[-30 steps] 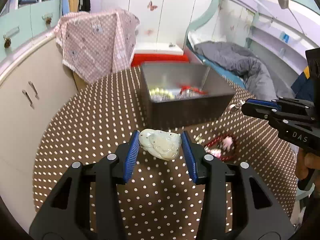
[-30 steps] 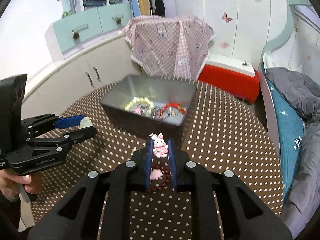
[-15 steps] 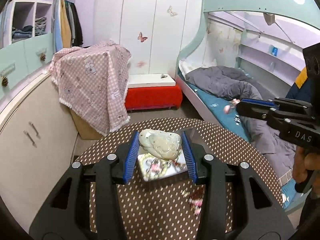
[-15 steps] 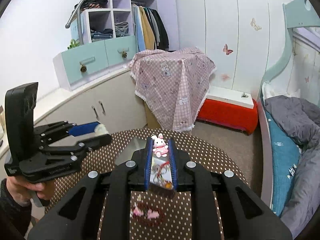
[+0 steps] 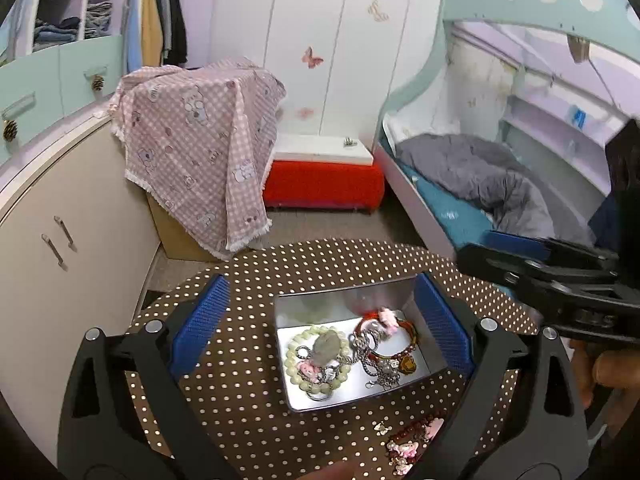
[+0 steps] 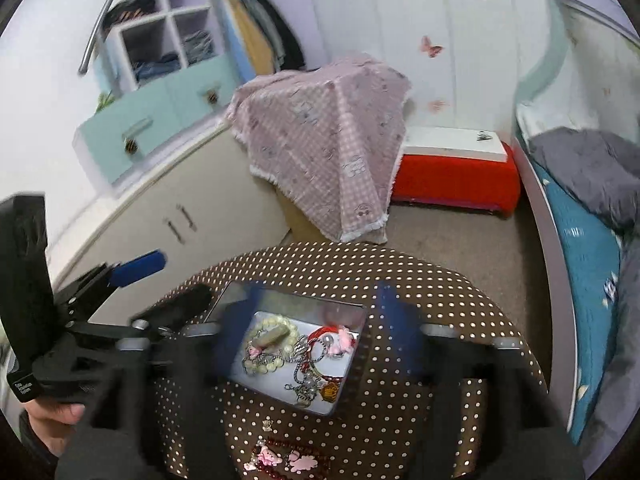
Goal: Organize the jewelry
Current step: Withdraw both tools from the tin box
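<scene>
A metal box (image 5: 294, 390) on the round polka-dot table (image 5: 240, 360) holds a pale green bead bracelet (image 5: 294, 364), a jade pendant (image 5: 326, 350), chains and a pink bunny charm (image 5: 386, 316). My left gripper (image 5: 320, 328) is wide open and empty, high above the box. My right gripper (image 6: 316, 328) is also wide open and empty above the box (image 6: 340, 394), its fingers blurred. The jade pendant (image 6: 272, 337) and bunny charm (image 6: 344, 339) lie inside. A red bead bracelet with pink charms (image 6: 280, 460) lies on the table in front of the box; it also shows in the left wrist view (image 5: 412, 440).
Beyond the table are a cream cabinet (image 5: 60, 232), a box draped in pink checked cloth (image 5: 200, 140), a red and white bench (image 5: 324, 176) and a bed with grey bedding (image 5: 480, 176). The right gripper shows at the left view's right edge (image 5: 560, 280).
Both grippers have opened wide. The jade pendant and the bunny charm have dropped from them into the metal box. Both views now look down on the box from above.
</scene>
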A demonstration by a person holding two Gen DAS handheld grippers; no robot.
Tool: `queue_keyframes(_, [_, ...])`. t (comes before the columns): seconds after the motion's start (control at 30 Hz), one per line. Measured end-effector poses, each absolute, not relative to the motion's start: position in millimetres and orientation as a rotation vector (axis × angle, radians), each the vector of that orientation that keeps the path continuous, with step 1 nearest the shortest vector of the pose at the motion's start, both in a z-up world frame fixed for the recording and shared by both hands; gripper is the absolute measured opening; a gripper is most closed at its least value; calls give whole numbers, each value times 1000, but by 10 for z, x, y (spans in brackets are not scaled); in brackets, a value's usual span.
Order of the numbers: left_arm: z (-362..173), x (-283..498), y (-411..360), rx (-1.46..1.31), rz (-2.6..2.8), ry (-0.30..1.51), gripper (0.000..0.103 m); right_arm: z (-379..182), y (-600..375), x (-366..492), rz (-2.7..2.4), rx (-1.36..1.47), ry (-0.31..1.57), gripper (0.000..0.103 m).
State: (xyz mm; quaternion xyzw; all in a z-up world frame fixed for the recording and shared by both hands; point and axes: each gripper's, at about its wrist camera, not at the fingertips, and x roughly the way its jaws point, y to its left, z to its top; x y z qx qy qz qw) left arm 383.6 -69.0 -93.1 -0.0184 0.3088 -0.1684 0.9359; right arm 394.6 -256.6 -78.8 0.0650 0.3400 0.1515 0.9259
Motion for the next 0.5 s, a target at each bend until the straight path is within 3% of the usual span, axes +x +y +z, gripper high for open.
queue_keyframes(0.03, [-922,3809,-671,-40,-332,626,92,-763,-2617,3906,301,154,678,89])
queue_keyframes(0.1, [-903,3741,-621,-34,-304,614,92,-716,-2715,3824,283,189,654,95])
queue_keyframes(0.5, [-761,3264,-462,-42,-249,555,92,-614,-2922,3452,218,200,623,95])
